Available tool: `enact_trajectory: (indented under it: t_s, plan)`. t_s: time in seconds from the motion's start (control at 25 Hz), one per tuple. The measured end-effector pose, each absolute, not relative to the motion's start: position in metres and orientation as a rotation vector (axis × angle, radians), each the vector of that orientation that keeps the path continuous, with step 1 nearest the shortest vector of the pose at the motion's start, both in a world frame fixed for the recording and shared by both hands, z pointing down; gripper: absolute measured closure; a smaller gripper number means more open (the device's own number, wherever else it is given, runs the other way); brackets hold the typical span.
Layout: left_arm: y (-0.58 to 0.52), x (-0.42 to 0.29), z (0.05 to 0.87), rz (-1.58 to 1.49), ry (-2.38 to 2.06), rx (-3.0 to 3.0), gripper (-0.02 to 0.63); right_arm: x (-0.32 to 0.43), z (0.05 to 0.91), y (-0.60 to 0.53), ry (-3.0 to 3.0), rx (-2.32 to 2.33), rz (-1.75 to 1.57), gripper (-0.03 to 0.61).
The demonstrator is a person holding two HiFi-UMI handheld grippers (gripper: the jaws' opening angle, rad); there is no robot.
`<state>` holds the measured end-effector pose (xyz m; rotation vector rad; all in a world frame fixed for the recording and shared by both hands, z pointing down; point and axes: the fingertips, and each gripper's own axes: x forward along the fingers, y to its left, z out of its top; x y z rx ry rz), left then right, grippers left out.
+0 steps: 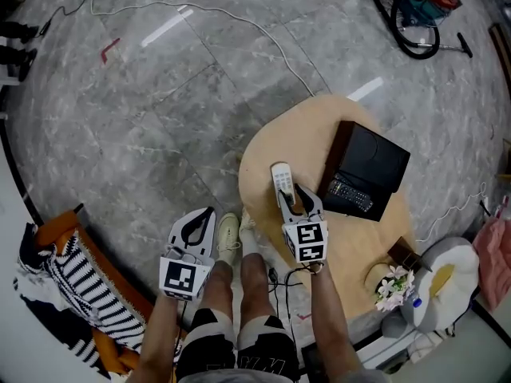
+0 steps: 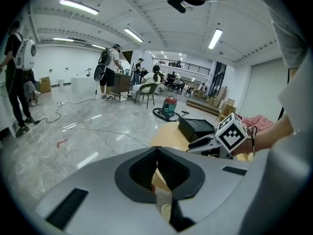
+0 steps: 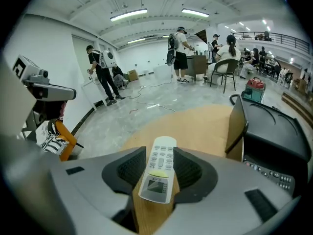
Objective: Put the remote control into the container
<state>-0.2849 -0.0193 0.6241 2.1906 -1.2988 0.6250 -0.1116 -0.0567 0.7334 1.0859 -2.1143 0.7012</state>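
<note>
Your right gripper (image 1: 291,193) points down at a round wooden table (image 1: 283,134). Its jaws stand partly open on either side of a white remote (image 1: 280,177), which lies flat on the tabletop. The pads sit close beside the remote's long edges without clearly pressing on it. Just to the right of the remote stands an open black box (image 1: 375,162), with a black remote (image 1: 349,195) lying inside it near the front edge. Your left gripper (image 1: 207,212) hangs off the table over the grey marble floor (image 1: 160,110), beside your legs. Its jaws are closed together, tips meeting, with nothing held.
</note>
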Motion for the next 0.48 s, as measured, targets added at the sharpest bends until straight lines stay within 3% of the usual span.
enact_trajectory:
  t_s: [0.16,0.48]
  plan:
    - [-0.018,-0.284,0.631,0.633,-1.295,2.172,0.606,-0.117,0.750,-0.060,-2.106,1.081,0.726,0.354]
    - [-0.016,-0.288,0.647,0.631,-1.291,2.138,0.606,-0.117,0.775,-0.061,-2.055,1.082,0.716,0.328]
